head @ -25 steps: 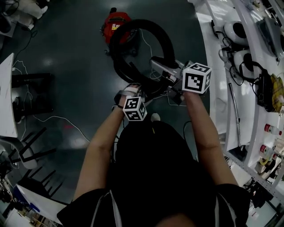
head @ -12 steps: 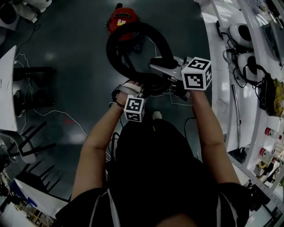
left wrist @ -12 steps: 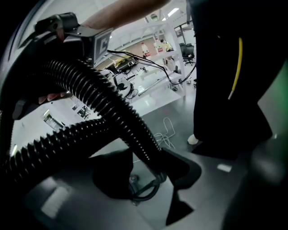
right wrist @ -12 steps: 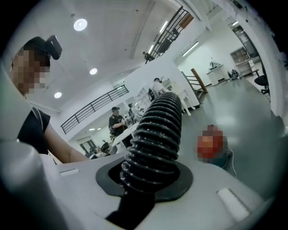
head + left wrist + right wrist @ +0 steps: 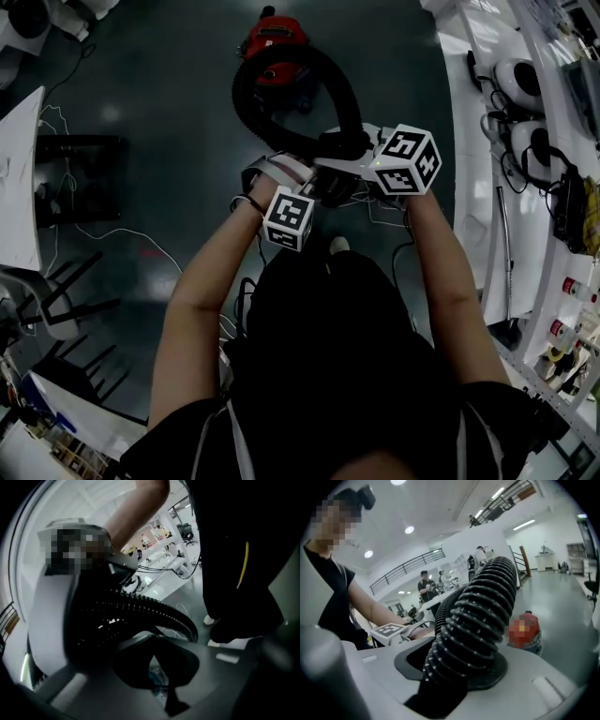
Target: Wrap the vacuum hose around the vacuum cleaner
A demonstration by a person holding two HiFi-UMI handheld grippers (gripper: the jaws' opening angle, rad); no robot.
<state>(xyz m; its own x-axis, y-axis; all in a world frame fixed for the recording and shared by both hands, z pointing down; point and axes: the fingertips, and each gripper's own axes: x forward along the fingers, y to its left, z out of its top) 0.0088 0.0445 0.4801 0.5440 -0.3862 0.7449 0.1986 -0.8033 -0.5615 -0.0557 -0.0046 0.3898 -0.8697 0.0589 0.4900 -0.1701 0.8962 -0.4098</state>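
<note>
Down on the dark floor (image 5: 159, 103) stands the red vacuum cleaner (image 5: 276, 41), well ahead of the person, and the black ribbed vacuum hose (image 5: 343, 92) rises from it in one big loop that curves round towards both grippers. It is not laid round the machine's body; the loop hangs in the air between the cleaner and the hands. The right gripper (image 5: 349, 167) has the hose between its jaws. In the right gripper view the ribbed tube (image 5: 480, 616) runs straight up through the opening of that gripper (image 5: 454, 670), and a dark gap shows beside it on the left side. These jaws have just been opening, so they stand apart round the hose rather than pinching it. Behind the tube in that view sits the red cleaner (image 5: 524, 631), small and far off. The left gripper (image 5: 296, 176) sits just beside the right one, a little nearer the person, its marker cube (image 5: 288, 218) tilted. In the left gripper view its jaws (image 5: 157, 665) are brought together with nothing between them, and the hose (image 5: 154, 609) arches across just beyond the tips. A white bench (image 5: 466, 141) runs along the right side.
</note>
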